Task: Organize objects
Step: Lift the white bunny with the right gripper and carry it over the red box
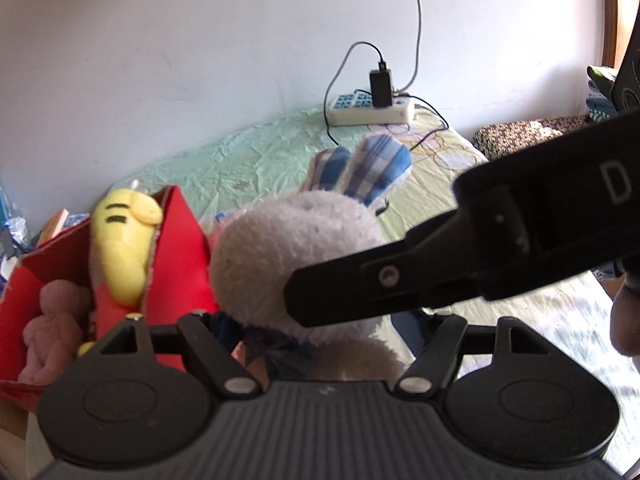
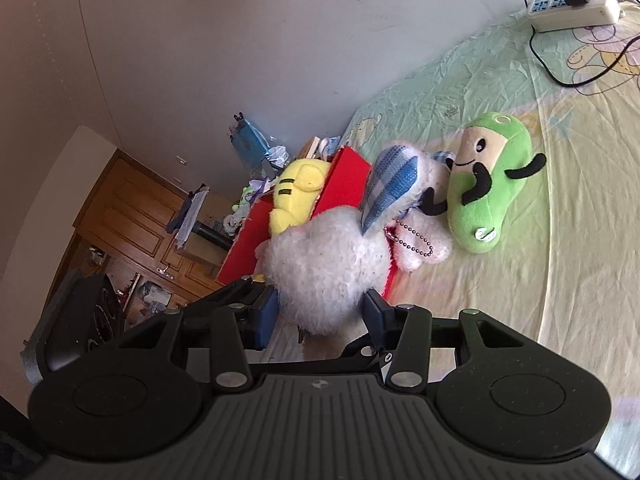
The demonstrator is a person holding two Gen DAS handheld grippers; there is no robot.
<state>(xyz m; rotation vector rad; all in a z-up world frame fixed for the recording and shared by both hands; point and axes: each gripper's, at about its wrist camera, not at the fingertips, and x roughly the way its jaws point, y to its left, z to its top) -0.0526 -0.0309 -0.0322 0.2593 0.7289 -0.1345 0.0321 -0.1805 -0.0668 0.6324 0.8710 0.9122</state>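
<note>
**Both claws on the white rabbit, beside the red box**

Here the right claw (image 2: 320,312) pinches the fluffy white plush rabbit with blue-checked ears (image 2: 324,268), its blue pads pressed into the fur on either side of the round head. The left claw (image 1: 316,332) sits lower on the same rabbit (image 1: 288,248); its fingertips are buried under the fur, and its jaws are drawn in as far as they go, gripping the toy's body. The right claw's black arm crosses in front of the left camera, touching the rabbit's head.

Just beside the rabbit stands an open red cardboard box (image 1: 180,240), its near flap edge touching the fur. Inside it lean a yellow plush toy with dark stripes (image 1: 120,240) and a pink plush figure (image 1: 56,328); little room remains in there.

Beyond the rabbit, a pale pink plush with a bead chain (image 2: 424,240) lies against the box corner, and a green plush with black arms (image 2: 488,192) rests next to it. The pale green crumpled bedsheet (image 2: 560,260) lies open to the right. A white power strip (image 1: 372,110) sits far back by the wall.
</note>
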